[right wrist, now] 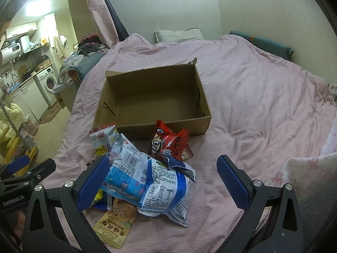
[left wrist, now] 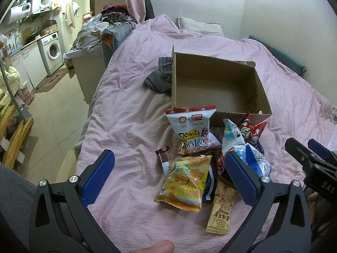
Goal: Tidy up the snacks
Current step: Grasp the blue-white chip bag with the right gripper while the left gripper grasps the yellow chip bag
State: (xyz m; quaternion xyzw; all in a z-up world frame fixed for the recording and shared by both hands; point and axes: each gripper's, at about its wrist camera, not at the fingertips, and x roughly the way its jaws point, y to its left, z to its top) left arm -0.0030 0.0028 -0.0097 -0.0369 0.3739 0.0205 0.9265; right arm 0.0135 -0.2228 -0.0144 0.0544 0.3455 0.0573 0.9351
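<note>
Room, dim warm light, brighter at upper left of the frame. Bed (left wrist: 130, 97) with rumpled pink cover; pillow (left wrist: 200, 26) at its head against a pale wall (left wrist: 284, 8). Tiled floor (left wrist: 56, 105), left. Kitchenette, far left: white washing machine (left wrist: 52, 50), white cabinets (left wrist: 31, 65), water heater (left wrist: 15, 12) mounted high. Clothes pile (left wrist: 105, 21) beside the bed. Small rug (left wrist: 53, 79) before the washer.
</note>
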